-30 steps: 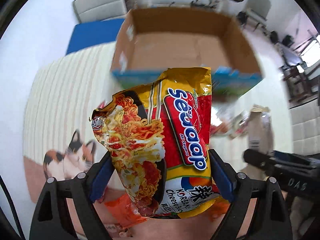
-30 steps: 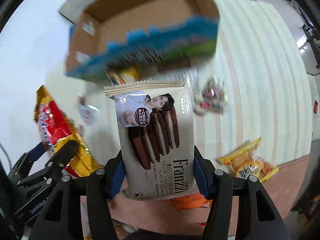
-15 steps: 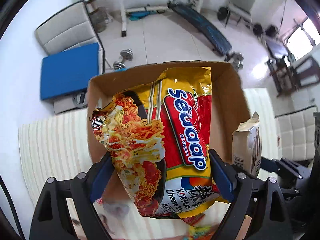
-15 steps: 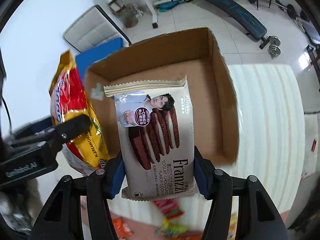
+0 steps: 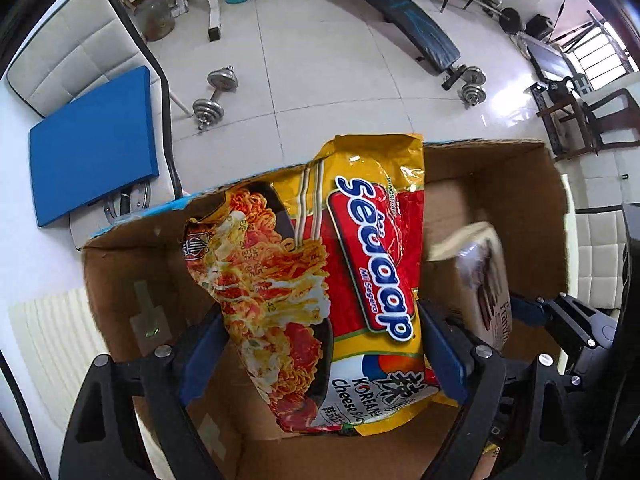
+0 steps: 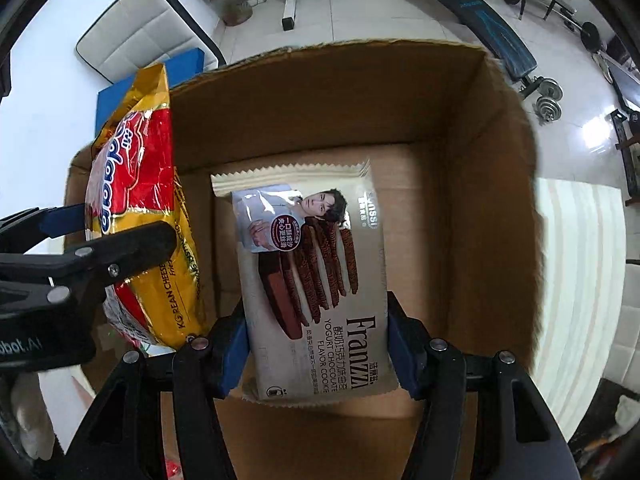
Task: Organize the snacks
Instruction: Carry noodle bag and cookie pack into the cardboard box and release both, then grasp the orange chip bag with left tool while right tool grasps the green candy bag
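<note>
My left gripper (image 5: pixel 320 352) is shut on a yellow and red instant noodle packet (image 5: pixel 352 280), which hangs over the open cardboard box (image 5: pixel 120 280). In the right wrist view the same noodle packet (image 6: pixel 136 208) shows at the left, pinched by the left gripper (image 6: pixel 92 240). My right gripper (image 6: pixel 318 356) is shut on a beige chocolate cookie packet (image 6: pixel 316 280), held inside the mouth of the cardboard box (image 6: pixel 480 200) above its bare brown bottom. The cookie packet (image 5: pixel 480 280) also appears at the right of the left wrist view, blurred.
A striped cream mat (image 6: pixel 576 272) lies under and beside the box. Beyond the box are a white padded chair (image 5: pixel 80 60) with a blue cushion (image 5: pixel 92 148), dumbbells (image 5: pixel 212 96) and a weight bench (image 5: pixel 400 12) on white tiles.
Both grippers have carried their packets from the mat side, over the near wall of the box, and lower into it. The box now fills both views. Both grips stayed the same.
</note>
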A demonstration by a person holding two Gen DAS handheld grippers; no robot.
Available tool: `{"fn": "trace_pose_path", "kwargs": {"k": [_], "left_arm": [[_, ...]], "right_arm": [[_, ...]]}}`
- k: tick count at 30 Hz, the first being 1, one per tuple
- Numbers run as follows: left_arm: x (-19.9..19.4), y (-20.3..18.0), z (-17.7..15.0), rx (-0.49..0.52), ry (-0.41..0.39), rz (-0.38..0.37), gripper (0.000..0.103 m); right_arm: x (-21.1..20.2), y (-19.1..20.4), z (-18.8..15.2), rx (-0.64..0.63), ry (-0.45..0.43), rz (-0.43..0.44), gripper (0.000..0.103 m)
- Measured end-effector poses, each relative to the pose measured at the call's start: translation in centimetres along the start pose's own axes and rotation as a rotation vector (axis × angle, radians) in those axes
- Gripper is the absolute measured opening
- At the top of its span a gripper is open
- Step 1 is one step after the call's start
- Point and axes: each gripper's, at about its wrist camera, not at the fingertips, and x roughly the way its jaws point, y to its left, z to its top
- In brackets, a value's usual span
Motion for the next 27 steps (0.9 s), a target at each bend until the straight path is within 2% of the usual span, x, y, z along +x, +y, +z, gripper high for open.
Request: {"fn": "trace_pose_path", "kwargs": {"k": [4, 5, 7, 15, 18, 22, 27], "left_arm": [[0.7, -0.6, -0.1, -0.015, 0.035, 0.016, 0.089], [0.8, -0.6, 0.0, -0.029, 0.033, 0.023, 0.089], [1.2, -0.4, 0.3, -0.047, 0.033, 0.018, 0.092], [0.3, 0.8, -0.5, -0.132, -0.004, -0.002, 0.095], [-0.8, 1.1, -1.5, -0.163, -0.027, -0.036, 0.096], [-3.6, 0.8, -3.7, -0.169, -0.108, -0.035, 0.096], [-8.3, -0.5, -7.9, -0.165, -0.224, 0.029, 0.096]], "right_arm": [[1.1, 0.6, 0.8, -0.007, 0.029, 0.003, 0.066], [0.9, 0.8, 0.9, -0.008, 0.028, 0.001, 0.078], [0.8, 1.2, 0.9, -0.014, 0.025, -0.005, 0.095], [0.1, 2.3, -0.2, -0.027, 0.040, -0.022, 0.095], [-1.2, 3.2, -1.5, -0.023, 0.025, -0.039, 0.096], [-4.2, 3.7, -3.0, -0.041, -0.039, -0.040, 0.098], [-8.8, 4.6, -6.2, -0.048, -0.110, 0.008, 0.098]]}}
